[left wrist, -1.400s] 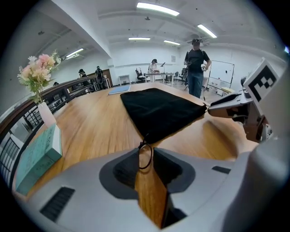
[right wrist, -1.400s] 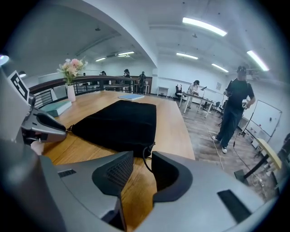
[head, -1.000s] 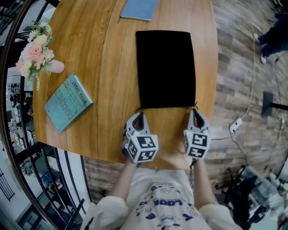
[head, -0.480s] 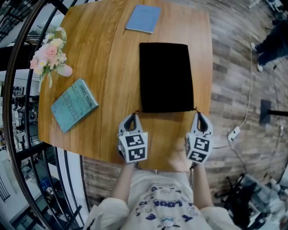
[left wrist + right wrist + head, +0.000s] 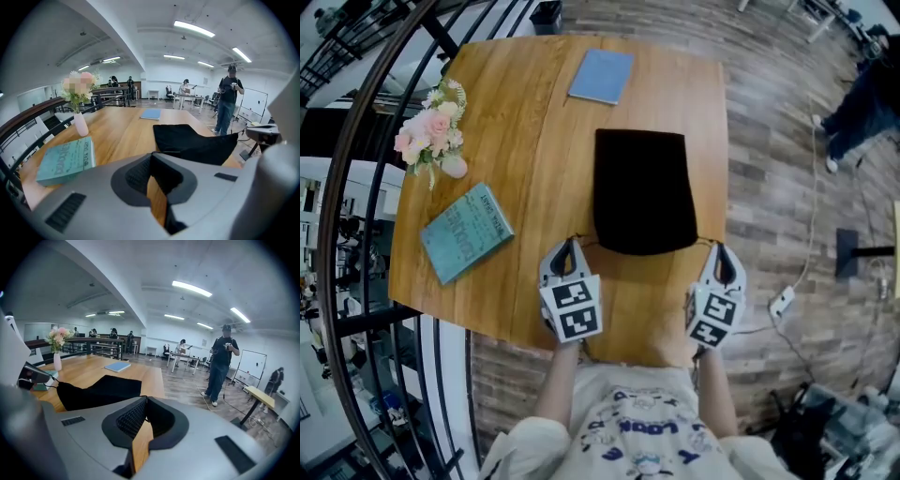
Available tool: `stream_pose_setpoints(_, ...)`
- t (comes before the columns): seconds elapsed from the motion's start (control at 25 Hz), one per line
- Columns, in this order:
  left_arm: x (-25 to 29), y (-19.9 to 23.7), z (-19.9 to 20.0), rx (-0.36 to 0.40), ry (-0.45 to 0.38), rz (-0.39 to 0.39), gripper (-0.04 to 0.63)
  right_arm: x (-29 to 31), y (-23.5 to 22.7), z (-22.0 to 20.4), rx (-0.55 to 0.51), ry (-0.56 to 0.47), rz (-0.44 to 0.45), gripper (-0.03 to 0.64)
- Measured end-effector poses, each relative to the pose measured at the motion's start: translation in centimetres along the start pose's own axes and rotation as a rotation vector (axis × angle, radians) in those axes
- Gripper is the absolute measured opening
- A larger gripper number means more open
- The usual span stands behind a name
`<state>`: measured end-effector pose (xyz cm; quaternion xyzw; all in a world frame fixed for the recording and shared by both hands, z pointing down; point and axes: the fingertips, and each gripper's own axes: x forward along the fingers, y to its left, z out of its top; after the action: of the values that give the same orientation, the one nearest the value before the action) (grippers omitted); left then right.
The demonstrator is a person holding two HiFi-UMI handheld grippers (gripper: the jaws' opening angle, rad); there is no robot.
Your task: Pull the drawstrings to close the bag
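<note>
A black drawstring bag [image 5: 642, 192] lies on the wooden table [image 5: 530, 141], and its near edge is gathered into a curve and raised. A thin drawstring [image 5: 582, 240] runs from the bag's left corner into my left gripper [image 5: 565, 244], which is shut on it. At the right corner, the other drawstring [image 5: 705, 242] runs into my right gripper [image 5: 719, 248], also shut on it. In the left gripper view the bag [image 5: 197, 143] rises just beyond the closed left gripper [image 5: 151, 157]. The right gripper view shows the bag [image 5: 101, 390] left of the closed right gripper [image 5: 146, 400].
A teal book [image 5: 466, 232] lies at the table's left, a blue notebook [image 5: 602, 76] at the far side, and a flower vase [image 5: 433, 141] at the far left. A railing borders the left. A person [image 5: 222, 366] stands on the floor to the right.
Both grippers have moved outward, away from each other, with the strings in them. The bag's near edge has gone from straight to bunched and curved.
</note>
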<state>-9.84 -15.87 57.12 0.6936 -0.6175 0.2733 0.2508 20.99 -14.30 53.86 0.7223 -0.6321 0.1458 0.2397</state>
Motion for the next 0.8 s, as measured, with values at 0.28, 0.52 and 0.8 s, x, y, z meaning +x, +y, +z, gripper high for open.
stream_pose_setpoints(0.28, -2.2, 1.9, 3.0, -0.040, -0.057, 0.086, 0.003, -2.0, -1.8, 2.9, 0.038, -0.060, -0.081, 0.008)
stream_pose_setpoints(0.52, -3.4, 3.7, 5.1, -0.071, -0.100, 0.131, 0.003, -2.5, -3.6, 4.6, 0.057, -0.070, -0.142, 0.008)
stream_pose_setpoints(0.8, -4.3, 5.6, 6.6, -0.098, -0.121, 0.165, 0.003, -3.1, -5.5, 6.2, 0.094, -0.091, -0.199, 0.008)
